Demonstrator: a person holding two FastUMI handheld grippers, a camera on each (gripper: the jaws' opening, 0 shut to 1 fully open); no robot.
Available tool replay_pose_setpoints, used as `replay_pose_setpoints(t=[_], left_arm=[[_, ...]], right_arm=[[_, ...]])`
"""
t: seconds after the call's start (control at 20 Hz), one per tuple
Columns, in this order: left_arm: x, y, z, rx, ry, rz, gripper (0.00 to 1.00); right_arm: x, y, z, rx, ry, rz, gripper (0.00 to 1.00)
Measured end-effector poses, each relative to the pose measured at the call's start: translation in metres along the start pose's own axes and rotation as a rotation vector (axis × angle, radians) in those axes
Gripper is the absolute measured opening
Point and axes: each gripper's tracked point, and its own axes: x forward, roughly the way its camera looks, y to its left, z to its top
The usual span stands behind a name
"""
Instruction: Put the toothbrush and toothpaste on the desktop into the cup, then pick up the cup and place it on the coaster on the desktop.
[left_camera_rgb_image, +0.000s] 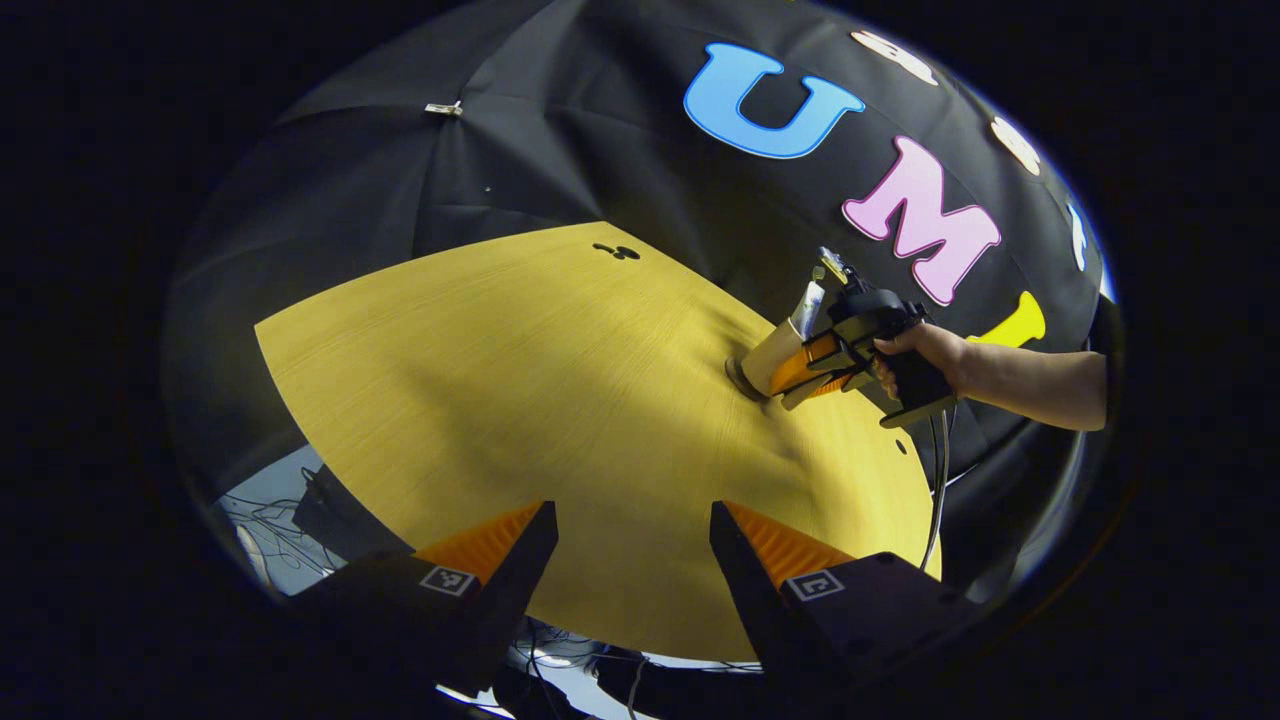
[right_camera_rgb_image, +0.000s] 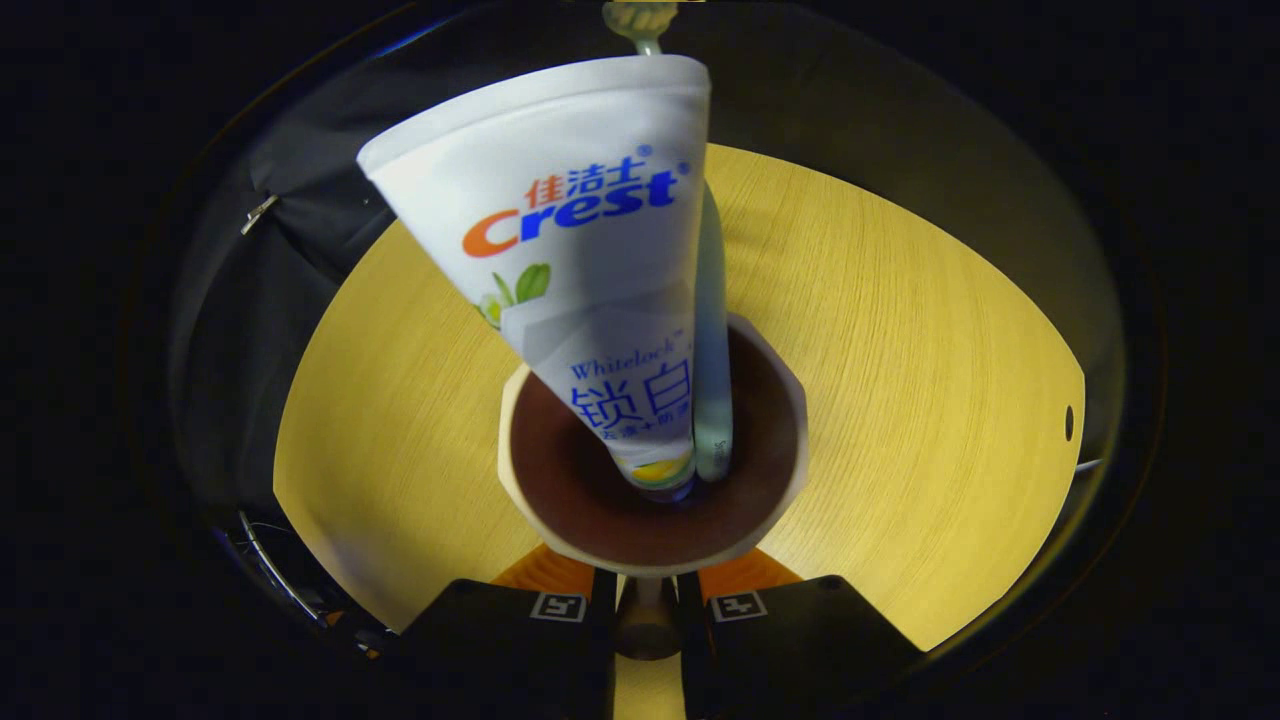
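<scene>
Right gripper (right_camera_rgb_image: 645, 575) clamps cup (right_camera_rgb_image: 770, 500) holding toothpaste tube (right_camera_rgb_image: 570, 260) and toothbrush (right_camera_rgb_image: 712, 330), on coaster (left_camera_rgb_image: 741, 377); left gripper (left_camera_rgb_image: 633, 545) jaws open over wooden desktop (left_camera_rgb_image: 520, 380).

Recording booth, black cloth wall (left_camera_rgb_image: 520, 150), round wooden table (left_camera_rgb_image: 520, 400), loose cables (left_camera_rgb_image: 265, 525) on floor beneath

Both grippers have black bodies with square black-and-white markers behind ridged fingers (left_camera_rgb_image: 500, 545); a cable (left_camera_rgb_image: 940, 480) trails down.
</scene>
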Motion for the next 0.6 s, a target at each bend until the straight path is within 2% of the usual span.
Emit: replay_pose_setpoints(t=[0.3, 0.35, 0.45, 0.5, 0.55, 0.6], left_arm=[[-0.005, -0.002, 0.001, 0.008, -0.007, 0.001, 0.97], [-0.006, -0.003, -0.002, 0.01, -0.004, 0.0, 0.97], [-0.009, -0.004, -0.003, 0.017, -0.004, -0.001, 0.97], [-0.01, -0.004, -0.004, 0.019, -0.005, -0.003, 0.97], [-0.011, -0.006, -0.004, 0.02, -0.005, -0.005, 0.97], [-0.012, -0.007, -0.004, 0.019, -0.005, -0.007, 0.97]], right_arm=[[0.011, 0.007, 0.001, -0.019, 0.007, -0.032, 0.3], [0.01, 0.006, -0.001, -0.021, 0.011, -0.035, 0.24], [0.002, 0.005, 0.002, -0.011, -0.002, -0.022, 0.26], [-0.001, 0.004, 0.002, -0.003, -0.004, -0.017, 0.3], [-0.002, 0.006, 0.003, -0.001, -0.01, -0.016, 0.48], [-0.005, 0.005, 0.005, -0.007, -0.023, -0.02, 0.44]])
